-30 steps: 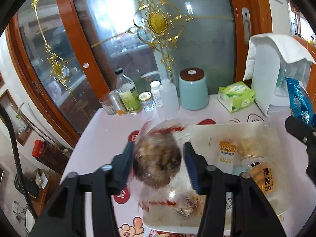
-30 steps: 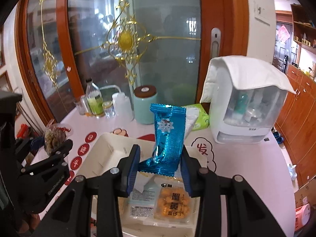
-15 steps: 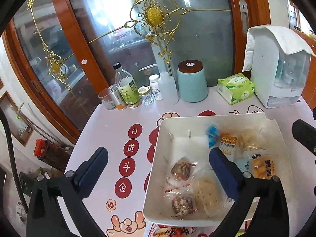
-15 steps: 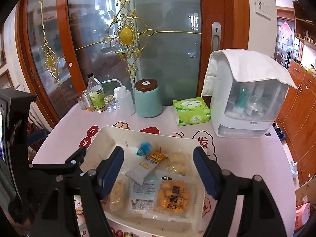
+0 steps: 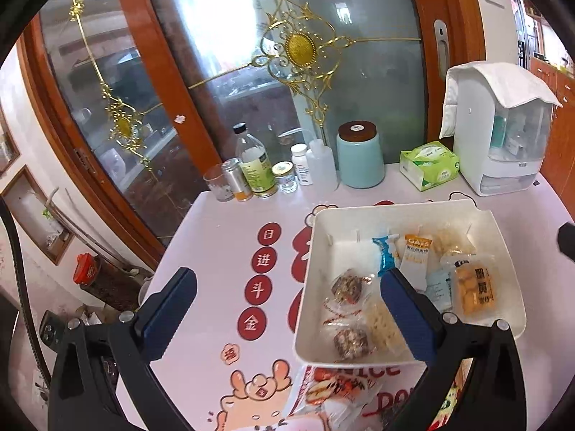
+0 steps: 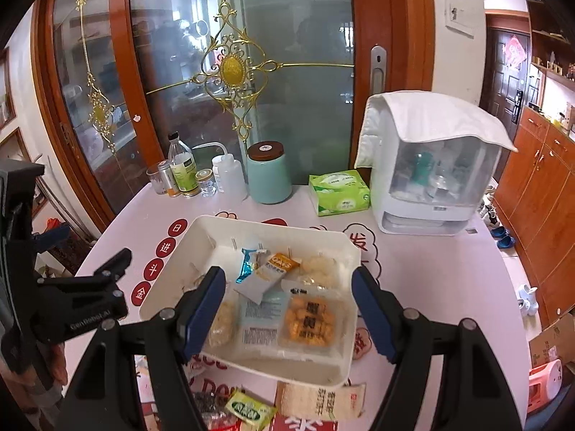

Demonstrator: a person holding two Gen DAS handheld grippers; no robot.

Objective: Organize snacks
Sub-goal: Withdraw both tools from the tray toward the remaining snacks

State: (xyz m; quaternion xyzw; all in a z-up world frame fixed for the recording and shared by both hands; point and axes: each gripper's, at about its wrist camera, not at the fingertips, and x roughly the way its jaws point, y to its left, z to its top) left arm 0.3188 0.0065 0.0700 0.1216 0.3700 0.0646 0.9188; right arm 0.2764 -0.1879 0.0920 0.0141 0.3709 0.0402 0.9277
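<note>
Now both of my tools hang over the near edge of the table [image 6: 431,269] with nothing in them. My left hand-held gripper [image 5: 287,300] has its jaws spread as wide as they go, having just been opening, and only the table and the left side of the tray show between them. My right hand-held gripper [image 6: 287,300] has also just been opening; its jaws stand wide apart above the tray, touching nothing.

Nearest me, at 6 o'clock below the tray, loose snack packets [image 6: 316,400] lie on the table, among them a green one and a beige one.

The white tray [image 6: 187,248] sits just beyond them, in the middle of the table. Inside it, at 5 o'clock, is the orange packet [image 6: 309,319]; left of it a pale blue packet [image 6: 260,318]; at 7 o'clock a clear bag with pale pieces [image 6: 221,319]. From the left view, two clear-wrapped brown snacks [image 5: 346,289] lie along the tray's left side. Further in, a blue packet [image 6: 247,260] and an orange-and-white sachet [image 6: 273,269] overlap near the tray's centre.

Beyond the tray, at 12 o'clock, stands a light blue canister [image 6: 269,176]. At 11 o'clock are bottles and jars [image 6: 187,176]; at 1 o'clock a green tissue pack [image 6: 339,192]; at 2 o'clock a white appliance [image 6: 431,179] with a cloth over it.
</note>
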